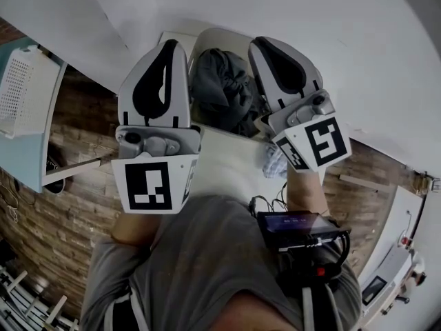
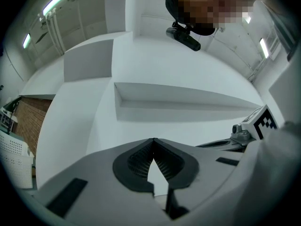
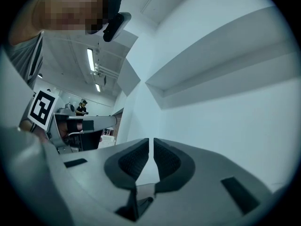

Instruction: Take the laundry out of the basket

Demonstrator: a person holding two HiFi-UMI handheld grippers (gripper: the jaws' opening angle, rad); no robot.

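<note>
The left gripper (image 2: 154, 140) is shut. Its two black ribbed pads (image 2: 136, 161) meet at the tips, and nothing is between them. The right gripper (image 3: 151, 141) is shut too, with only a thin line of light between its pads (image 3: 169, 161), and it holds nothing. Each gripper's own view shows just a white wall (image 2: 84, 121) with a long white ledge (image 2: 188, 102) past the jaws, and nothing touches them.

In the head view the two grippers sit side by side in the upper middle of the frame, with their tips pointing to the top. The laundry (image 1: 222, 88) is in the gap between them. It is a dark grey bunched-up heap lying in the white basket (image 1: 224, 33). The heap is longer than it is wide. Its long side runs from the top of the frame down and a little to the right. From above I cannot tell if the grippers brush its sides.

A small pale checked cloth (image 1: 275, 161) peeks out under the right gripper. At the upper left edge of the head view is another white basket with holes (image 1: 17, 81). The floor (image 1: 83, 185) looks like brown brick
</note>
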